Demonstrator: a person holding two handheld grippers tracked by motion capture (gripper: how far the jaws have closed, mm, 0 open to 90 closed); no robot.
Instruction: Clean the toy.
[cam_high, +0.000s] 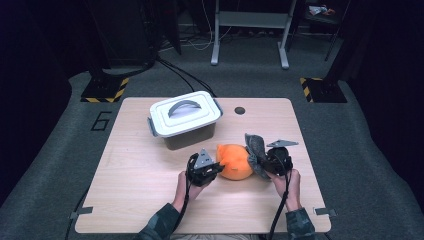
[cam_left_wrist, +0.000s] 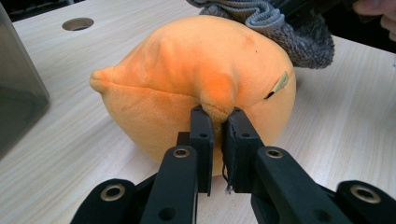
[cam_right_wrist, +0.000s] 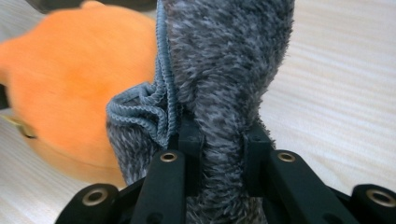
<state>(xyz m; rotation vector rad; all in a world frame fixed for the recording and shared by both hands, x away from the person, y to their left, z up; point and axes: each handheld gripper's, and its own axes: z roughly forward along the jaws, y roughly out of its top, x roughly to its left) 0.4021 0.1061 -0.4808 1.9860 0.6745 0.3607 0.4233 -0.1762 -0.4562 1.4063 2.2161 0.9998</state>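
Orange plush toy (cam_left_wrist: 196, 79) pinched tight by left gripper (cam_left_wrist: 217, 121), its small tag (cam_left_wrist: 280, 84) unreadable; grey fuzzy cloth (cam_right_wrist: 224, 70) squeezed in right gripper (cam_right_wrist: 219, 135), top cut off.

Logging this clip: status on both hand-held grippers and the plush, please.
Left hand-held gripper shut on a fold of the orange plush. Right hand-held gripper shut on grey cloth, pressed against plush. Lidded box behind, clear of the work.

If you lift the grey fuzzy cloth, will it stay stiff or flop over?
Probably floppy: the grey cloth bunches and folds where the right gripper pinches it. It looks light, draping against the orange plush toy without denting it. Its fuzzy pile should keep it from slipping.
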